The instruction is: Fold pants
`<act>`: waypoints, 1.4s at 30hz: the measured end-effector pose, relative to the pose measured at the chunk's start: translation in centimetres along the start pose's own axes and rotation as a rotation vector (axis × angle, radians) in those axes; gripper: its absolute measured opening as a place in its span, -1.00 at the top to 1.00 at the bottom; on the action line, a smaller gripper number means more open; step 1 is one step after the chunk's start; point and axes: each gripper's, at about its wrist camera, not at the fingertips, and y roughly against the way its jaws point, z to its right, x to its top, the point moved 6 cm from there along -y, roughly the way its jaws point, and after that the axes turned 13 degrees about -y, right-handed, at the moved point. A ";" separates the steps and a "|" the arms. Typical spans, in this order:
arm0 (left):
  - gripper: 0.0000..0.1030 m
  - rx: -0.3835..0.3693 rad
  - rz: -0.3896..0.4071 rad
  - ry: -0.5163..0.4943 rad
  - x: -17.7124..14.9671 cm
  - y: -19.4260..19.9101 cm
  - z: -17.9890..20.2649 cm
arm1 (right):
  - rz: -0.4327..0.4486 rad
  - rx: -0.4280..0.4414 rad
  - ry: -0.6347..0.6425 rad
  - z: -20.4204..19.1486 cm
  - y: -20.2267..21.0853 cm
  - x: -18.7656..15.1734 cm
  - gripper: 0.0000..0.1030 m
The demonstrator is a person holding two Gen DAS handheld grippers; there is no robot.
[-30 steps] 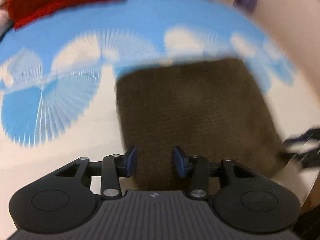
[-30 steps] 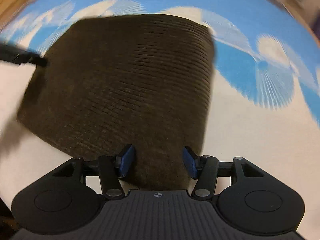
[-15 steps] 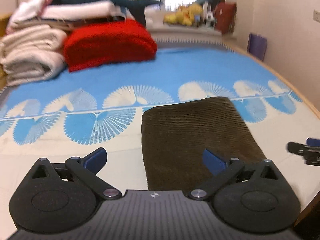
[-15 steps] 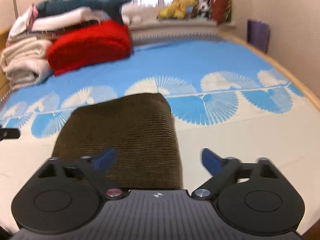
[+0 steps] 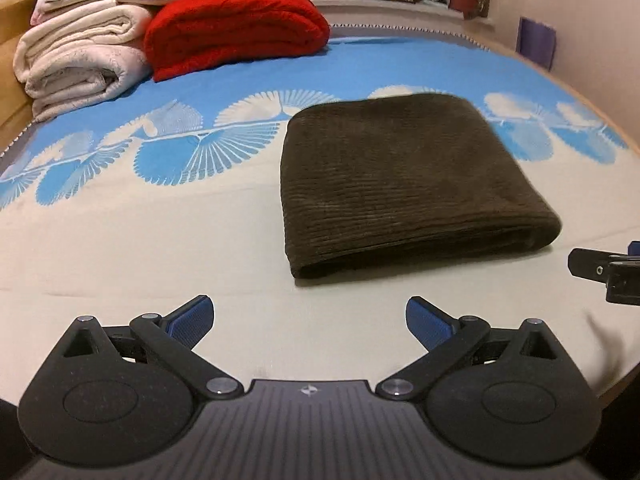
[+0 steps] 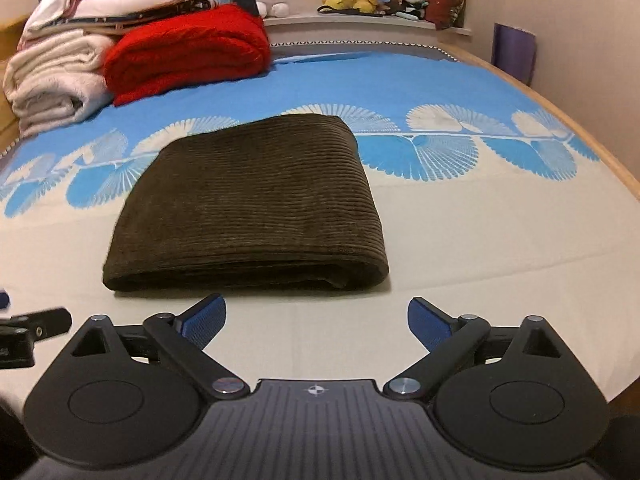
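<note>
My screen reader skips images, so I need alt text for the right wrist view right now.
Dark brown corduroy pants lie folded into a flat rectangle on the blue-and-cream patterned bedspread, just ahead of the open, empty right gripper. The left gripper peeks in at the left edge; a folded red blanket sits behind.

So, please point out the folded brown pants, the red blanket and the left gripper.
folded brown pants [image 6: 252, 200], right wrist view, middle of top layer.
red blanket [image 5: 236, 28], left wrist view, its top.
left gripper [image 5: 310, 322], left wrist view, between open fingertips.
</note>
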 end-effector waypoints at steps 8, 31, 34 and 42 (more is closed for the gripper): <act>-0.99 -0.018 0.015 0.037 0.3 -0.7 0.4 | -0.032 -0.013 -0.013 -0.3 -1.5 -0.4 -0.90; -0.99 -0.074 0.030 0.071 0.7 -1.1 0.3 | -0.003 0.016 0.071 -2.5 -1.7 -0.5 -0.90; -0.99 -0.074 0.028 0.072 0.6 -1.2 0.3 | -0.003 0.014 0.076 -2.5 -1.7 -0.5 -0.90; -0.99 -0.074 0.028 0.071 0.7 -1.2 0.4 | -0.006 0.015 0.073 -2.6 -1.7 -0.6 -0.90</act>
